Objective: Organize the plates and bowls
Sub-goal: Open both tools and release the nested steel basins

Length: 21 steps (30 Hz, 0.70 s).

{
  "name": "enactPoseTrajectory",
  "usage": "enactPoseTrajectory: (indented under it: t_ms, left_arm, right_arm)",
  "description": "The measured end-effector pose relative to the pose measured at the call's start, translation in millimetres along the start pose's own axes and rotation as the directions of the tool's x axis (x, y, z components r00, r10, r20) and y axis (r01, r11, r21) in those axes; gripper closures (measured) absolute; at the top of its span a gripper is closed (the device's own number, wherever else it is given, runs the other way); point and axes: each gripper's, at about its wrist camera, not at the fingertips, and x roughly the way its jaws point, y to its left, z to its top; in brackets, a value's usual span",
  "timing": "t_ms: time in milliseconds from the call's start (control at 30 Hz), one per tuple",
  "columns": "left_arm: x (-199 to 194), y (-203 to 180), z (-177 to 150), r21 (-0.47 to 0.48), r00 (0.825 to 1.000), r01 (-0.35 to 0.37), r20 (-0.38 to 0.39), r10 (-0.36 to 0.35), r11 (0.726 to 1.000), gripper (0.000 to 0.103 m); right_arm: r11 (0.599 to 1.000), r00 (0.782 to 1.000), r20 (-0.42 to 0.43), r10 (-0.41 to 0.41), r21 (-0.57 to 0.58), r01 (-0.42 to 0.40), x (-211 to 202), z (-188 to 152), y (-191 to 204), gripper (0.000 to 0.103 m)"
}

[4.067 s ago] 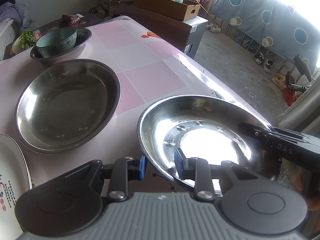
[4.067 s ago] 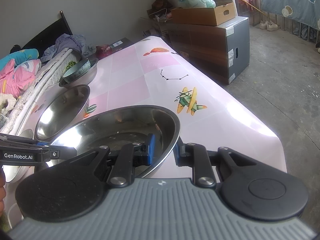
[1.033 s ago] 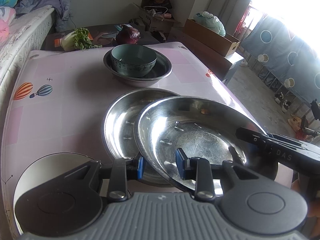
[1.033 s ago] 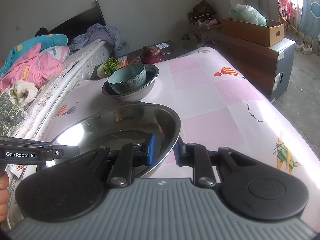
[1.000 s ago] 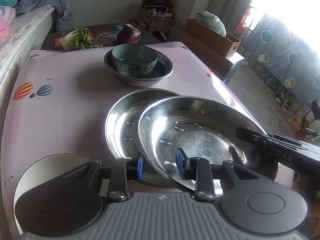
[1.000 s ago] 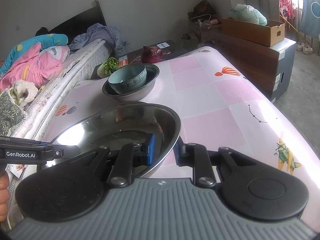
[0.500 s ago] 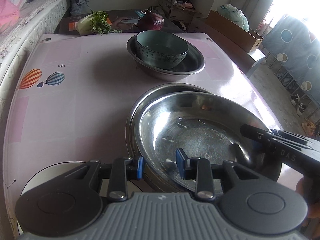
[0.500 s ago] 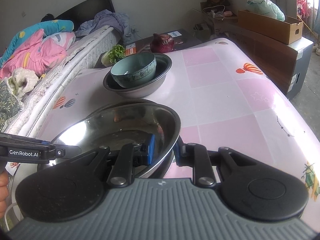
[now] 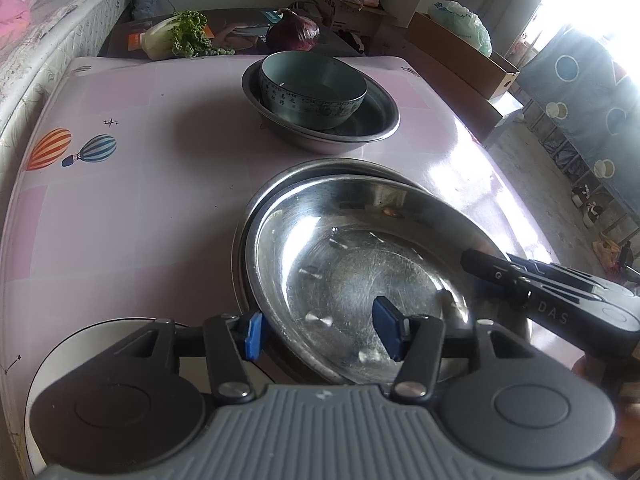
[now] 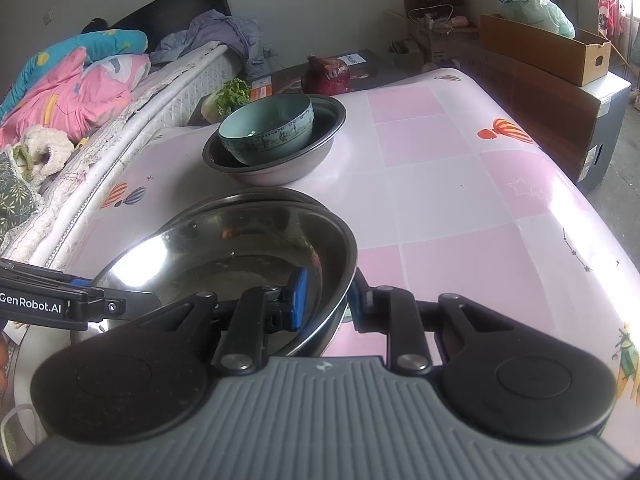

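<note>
The right gripper (image 10: 326, 300) is clamping the near rim of the top pan (image 10: 240, 248), one finger inside the wall and one outside, while the left gripper (image 9: 316, 330) is standing with its fingers well apart, straddling the same pan's rim on its own side and, as far as I can tell, not pressing it. The pan is sitting in, or hanging just over, a second pan (image 9: 320, 168) whose rim is peeking out beyond it on the far side; whether the two are fully nested cannot be told. The main risk is coming from that one-sided hold: with only the right gripper bearing the load, the pan is likely tilting, and an early release could let it slide off-centre, clatter, or ride up on the lower rim instead of seating. Polished steel on steel is slippery, so a sideways pull by either gripper could drag both pans across the counter (image 9: 132, 168). Just below the left gripper's left finger a white plate (image 9: 80, 344) is lying close, and a careless withdrawal could knock it. Straight ahead, well apart, the bowl (image 9: 314, 88) in its basin (image 9: 376, 120) is looking safe.
</note>
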Motion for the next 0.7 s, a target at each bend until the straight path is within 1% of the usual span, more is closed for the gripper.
enactPoseTrajectory:
  t_ms: [67, 133, 200, 500, 567, 700]
  left_arm:
    - [-0.4, -2.2, 0.6, -0.005, 1.000, -0.003, -0.004, 0.003, 1.000, 0.040]
    - [-1.5, -5.4, 1.3, -0.003, 1.000, -0.019, 0.001, 0.019, 1.000, 0.033]
    - [-1.7, -7.6, 1.8, -0.003, 0.999, -0.036, 0.001, 0.036, 0.999, 0.029]
    - [-3.1, -7.1, 1.2, -0.026, 0.997, -0.082, -0.012, 0.081, 0.996, 0.028]
    - [-6.6, -6.9, 1.2, -0.026, 0.997, -0.081, 0.000, 0.081, 0.996, 0.028]
    - [-14.1, -11.9, 0.4, -0.011, 0.995, -0.100, 0.030, 0.100, 0.995, 0.024]
  right_arm:
    - [1.000, 1.000, -0.008, 0.002, 0.021, -0.002, 0.0, -1.7, -3.7, 0.081]
    - [0.999, 1.000, -0.009, 0.018, 0.043, -0.018, -0.9, -3.4, -7.3, 0.081]
    - [0.998, 1.000, -0.007, 0.029, 0.056, -0.028, -2.2, -3.7, -9.8, 0.081]
    - [0.997, 0.999, 0.017, 0.044, 0.061, -0.045, -10.9, -3.6, -9.3, 0.081]
    - [0.997, 0.999, 0.024, 0.047, 0.063, -0.048, -14.1, -4.3, -9.4, 0.081]
    - [0.996, 0.998, 0.038, 0.051, 0.069, -0.053, -23.1, -6.5, -9.9, 0.081]
